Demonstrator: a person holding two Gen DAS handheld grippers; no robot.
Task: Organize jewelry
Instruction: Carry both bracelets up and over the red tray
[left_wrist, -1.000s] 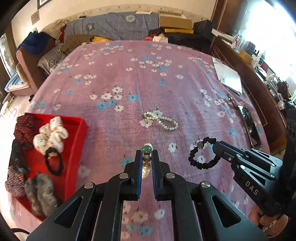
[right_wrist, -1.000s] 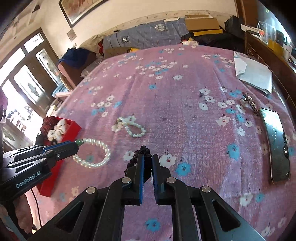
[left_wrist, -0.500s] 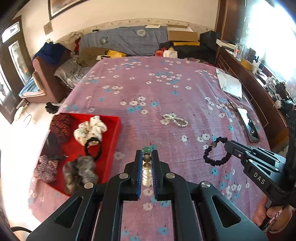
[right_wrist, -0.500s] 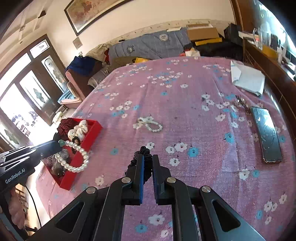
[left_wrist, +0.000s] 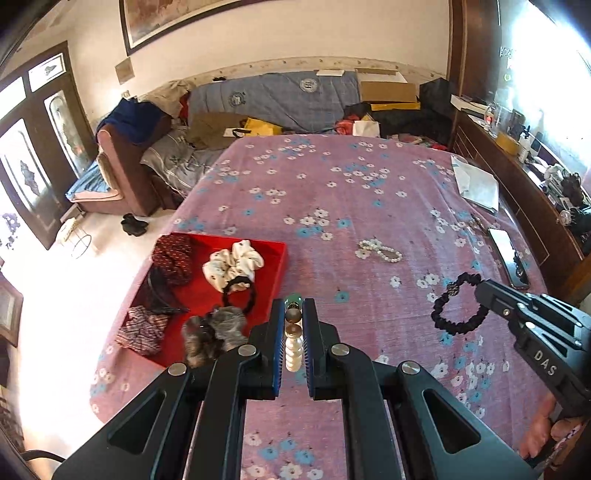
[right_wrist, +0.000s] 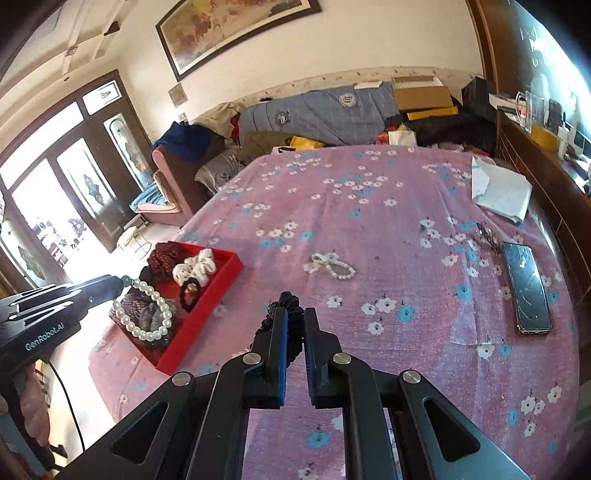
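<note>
Two bracelets held in my claws above the flowered bedspread, beside the red tray.

My left claw (left_wrist: 294, 319) pinches a pearl bracelet (right_wrist: 147, 314) by its green bead end; in the right wrist view the loop hangs free over the near end of the red tray (right_wrist: 207, 314). My right claw (right_wrist: 294, 325) pinches a black beaded bracelet (left_wrist: 458, 306), which dangles clear of the pink bedspread (left_wrist: 332, 192), right of the left claw. A second pearl bracelet (left_wrist: 380, 252) lies flat on the bedspread, farther off and between the two claws. The tray, at the left edge of the bed, holds a white scrunchie (left_wrist: 232, 264), a black hair tie (left_wrist: 240, 291) and darker fabric scrunchies. A phone (right_wrist: 528, 288) lies at the right.
</note>
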